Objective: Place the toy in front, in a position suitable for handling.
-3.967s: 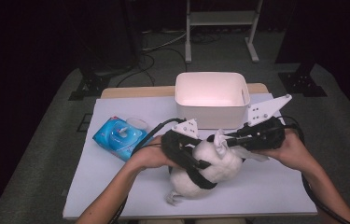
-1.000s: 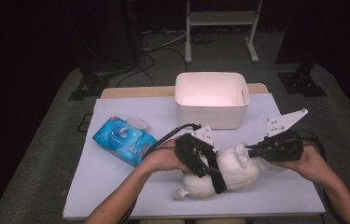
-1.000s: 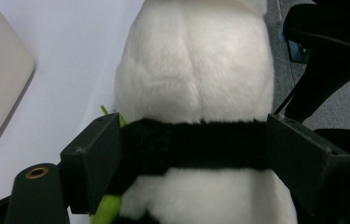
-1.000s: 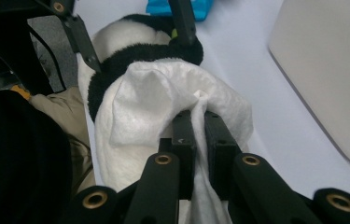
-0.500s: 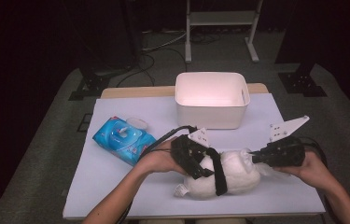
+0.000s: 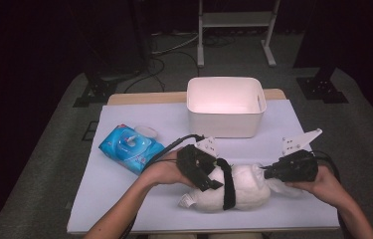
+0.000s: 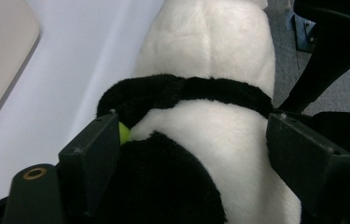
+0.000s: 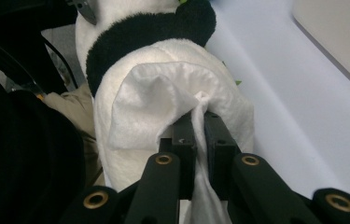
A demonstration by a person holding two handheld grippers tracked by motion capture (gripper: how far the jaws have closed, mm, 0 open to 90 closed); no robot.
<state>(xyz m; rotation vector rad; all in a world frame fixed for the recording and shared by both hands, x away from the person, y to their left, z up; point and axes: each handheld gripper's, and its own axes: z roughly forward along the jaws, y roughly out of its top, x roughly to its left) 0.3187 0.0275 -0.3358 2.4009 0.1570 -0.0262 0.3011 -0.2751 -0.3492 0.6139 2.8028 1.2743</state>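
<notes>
A black-and-white panda plush (image 6: pixel 246 189) lies on its side on the white table cover, near the front edge. My left gripper (image 6: pixel 214 175) straddles its head end. In the left gripper view the wide-set jaws of the left gripper (image 7: pixel 196 140) press on the plush (image 7: pixel 210 42) from both sides, and they have just closed a touch further. My right gripper (image 6: pixel 266 173) is at the plush's right end. In the right gripper view the right gripper (image 8: pixel 198 116) is shut on a white wipe (image 8: pixel 154 107) that drapes over the plush's (image 8: pixel 116 154) white body.
A white bin (image 6: pixel 226 117) stands behind the plush at mid table. A blue pack of wipes (image 6: pixel 130 148) with its lid flipped open lies to the left. The table's front edge (image 6: pixel 199 230) is close to the plush and both hands.
Four seconds ago both grippers held the plush farther back, near the bin. Since then the right gripper has drawn right and sunk slightly, with the plush stretched out lengthwise.
</notes>
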